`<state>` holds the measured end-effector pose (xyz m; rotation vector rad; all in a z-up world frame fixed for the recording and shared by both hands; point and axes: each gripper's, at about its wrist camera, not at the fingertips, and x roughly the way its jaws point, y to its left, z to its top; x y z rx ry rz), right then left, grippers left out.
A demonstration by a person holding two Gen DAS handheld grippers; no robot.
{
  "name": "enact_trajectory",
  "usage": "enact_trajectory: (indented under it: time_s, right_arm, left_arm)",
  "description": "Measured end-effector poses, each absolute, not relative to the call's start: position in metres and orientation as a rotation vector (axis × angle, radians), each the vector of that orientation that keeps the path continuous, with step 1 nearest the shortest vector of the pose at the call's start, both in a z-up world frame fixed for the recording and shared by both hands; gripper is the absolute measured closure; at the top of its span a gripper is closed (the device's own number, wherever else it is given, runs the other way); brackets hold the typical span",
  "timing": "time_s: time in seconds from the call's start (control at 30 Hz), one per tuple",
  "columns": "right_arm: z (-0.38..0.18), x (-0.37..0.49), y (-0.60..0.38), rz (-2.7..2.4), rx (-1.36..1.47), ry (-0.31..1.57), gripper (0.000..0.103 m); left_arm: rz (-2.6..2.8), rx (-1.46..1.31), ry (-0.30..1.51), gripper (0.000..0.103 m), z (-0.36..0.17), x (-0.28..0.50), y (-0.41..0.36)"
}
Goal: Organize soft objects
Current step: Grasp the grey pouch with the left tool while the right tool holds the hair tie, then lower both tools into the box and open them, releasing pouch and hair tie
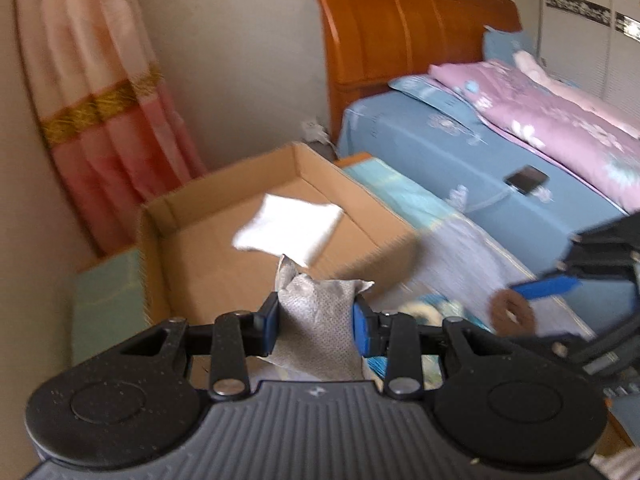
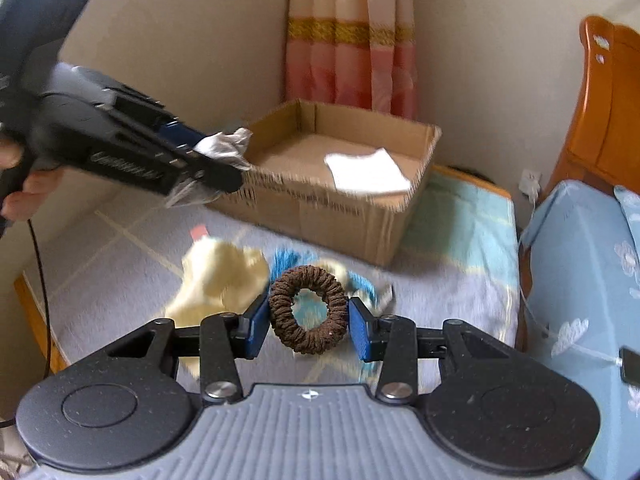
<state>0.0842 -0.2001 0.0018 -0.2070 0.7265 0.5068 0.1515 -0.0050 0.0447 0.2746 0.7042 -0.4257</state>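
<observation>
Soft things number five: one grey dotted fabric pouch (image 1: 316, 320) pinched in the left gripper (image 1: 314, 322), one brown ruffled hair scrunchie (image 2: 307, 308) pinched in the right gripper (image 2: 308, 322), one white folded cloth (image 2: 366, 172) inside the single open cardboard box (image 2: 416, 200), one pale yellow cloth (image 2: 224, 276) and one blue piece (image 2: 288, 260) – blurred, partly hidden – on the grey mat (image 2: 120, 264).

Left gripper (image 1: 315, 322) fingers clamped, right gripper (image 2: 308, 326) likewise, both angled seemingly downward

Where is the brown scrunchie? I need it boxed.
In the right wrist view, the brown scrunchie sits gripped in the right gripper, above the towel, short of the cardboard box.
</observation>
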Motion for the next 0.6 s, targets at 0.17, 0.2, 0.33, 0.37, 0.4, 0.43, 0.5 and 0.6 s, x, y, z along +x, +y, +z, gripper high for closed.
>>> enact_trajectory:
  time_s: [0.17,0.2,0.33,0.37,0.4,0.43,0.5,0.6]
  right_arm:
    - [0.017,0.095,-0.193,0.508,-0.232,0.678,0.057]
    - [0.020,0.097,-0.193,0.509,-0.232,0.669,0.057]
    - [0.026,0.105,-0.191,0.505,-0.232,0.648,0.057]
    - [0.027,0.106,-0.190,0.505,-0.231,0.648,0.057]
    - [0.027,0.107,-0.189,0.506,-0.230,0.646,0.057]
    - [0.028,0.108,-0.188,0.506,-0.232,0.645,0.057]
    - [0.028,0.110,-0.186,0.508,-0.240,0.644,0.057]
    - [0.029,0.115,-0.182,0.513,-0.251,0.644,0.057]
  left_arm:
    - [-0.320,0.253,0.718,0.068,0.046,0.204,0.007]
    - [-0.299,0.244,0.725,0.068,0.044,0.214,0.010]
    - [-0.229,0.214,0.728,0.037,0.033,0.239,0.019]
    - [-0.195,0.209,0.718,0.020,0.031,0.241,0.021]
    - [-0.176,0.207,0.700,0.016,0.031,0.240,0.023]
    - [-0.168,0.202,0.681,0.016,0.030,0.236,0.025]
    - [-0.178,0.180,0.686,0.016,0.033,0.226,0.029]
    - [-0.188,0.173,0.674,0.005,0.041,0.200,0.032]
